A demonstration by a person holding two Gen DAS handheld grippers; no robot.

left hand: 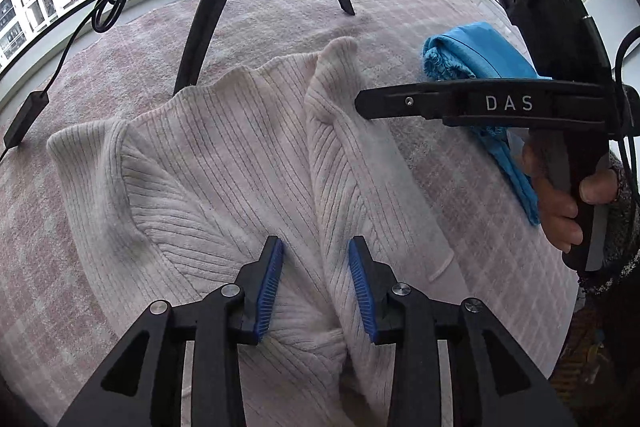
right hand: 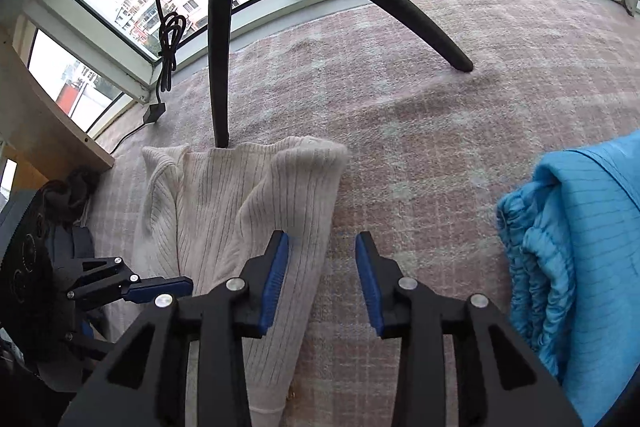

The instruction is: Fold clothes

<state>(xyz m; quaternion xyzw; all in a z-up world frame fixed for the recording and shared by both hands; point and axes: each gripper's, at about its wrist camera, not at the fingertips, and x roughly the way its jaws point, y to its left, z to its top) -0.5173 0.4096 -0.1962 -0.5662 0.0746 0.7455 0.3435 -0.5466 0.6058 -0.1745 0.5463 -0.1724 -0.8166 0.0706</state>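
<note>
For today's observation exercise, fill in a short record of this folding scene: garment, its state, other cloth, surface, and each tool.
garment: white ribbed sweater
state: flat on the surface, both sleeves folded in over the body
other cloth: blue garment, bunched, apart from the sweater on its right
surface: pinkish checked blanket
left tool: open, over the sweater's middle, holding nothing
right tool: open, above the sweater's right edge, holding nothing
background: black tripod standing on the blanket

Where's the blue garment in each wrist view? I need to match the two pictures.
Left wrist view: blue garment at upper right, partly behind the right gripper.
Right wrist view: blue garment along the right edge, right of the open jaws.
Shared landmark: the white ribbed sweater on the pink blanket.
</note>
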